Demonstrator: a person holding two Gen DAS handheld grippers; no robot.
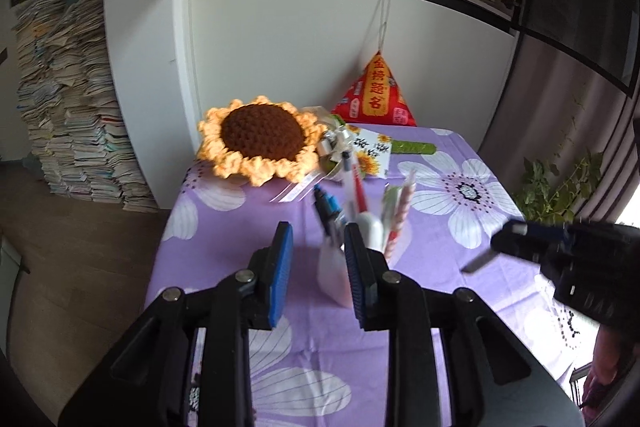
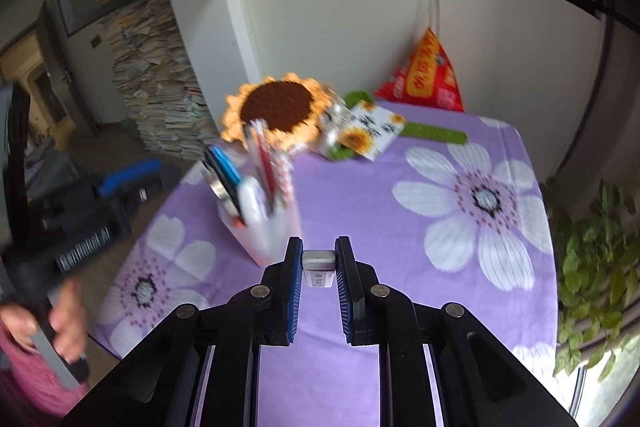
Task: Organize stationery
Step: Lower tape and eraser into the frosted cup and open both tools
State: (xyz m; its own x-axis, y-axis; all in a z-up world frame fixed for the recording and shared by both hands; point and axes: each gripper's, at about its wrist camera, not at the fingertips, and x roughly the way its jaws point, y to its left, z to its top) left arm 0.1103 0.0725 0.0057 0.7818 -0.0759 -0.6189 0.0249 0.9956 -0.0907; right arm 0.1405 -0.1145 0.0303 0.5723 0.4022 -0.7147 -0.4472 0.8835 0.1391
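Note:
A translucent pen holder (image 2: 276,231) stands on the purple flowered tablecloth (image 2: 380,163). It holds several pens, a blue-handled tool, a striped pencil and a white item. My right gripper (image 2: 319,243) is shut on a small white block with a grey end (image 2: 319,261), held above the cloth just right of the holder. In the left wrist view the holder (image 1: 334,275) shows partly behind the right finger. My left gripper (image 1: 319,229) is open, and only cloth shows in the gap beside the holder. In the right wrist view it sits left of the holder, off the table's edge (image 2: 128,179).
A crochet sunflower (image 1: 260,137), a sunflower card (image 1: 370,151), a green strip (image 1: 414,147) and a red pyramid bag (image 1: 376,95) lie at the table's far end. A leafy plant (image 2: 592,259) stands right of the table. Stacked books (image 1: 68,99) rise at the left. A hand (image 2: 66,319) grips the left tool.

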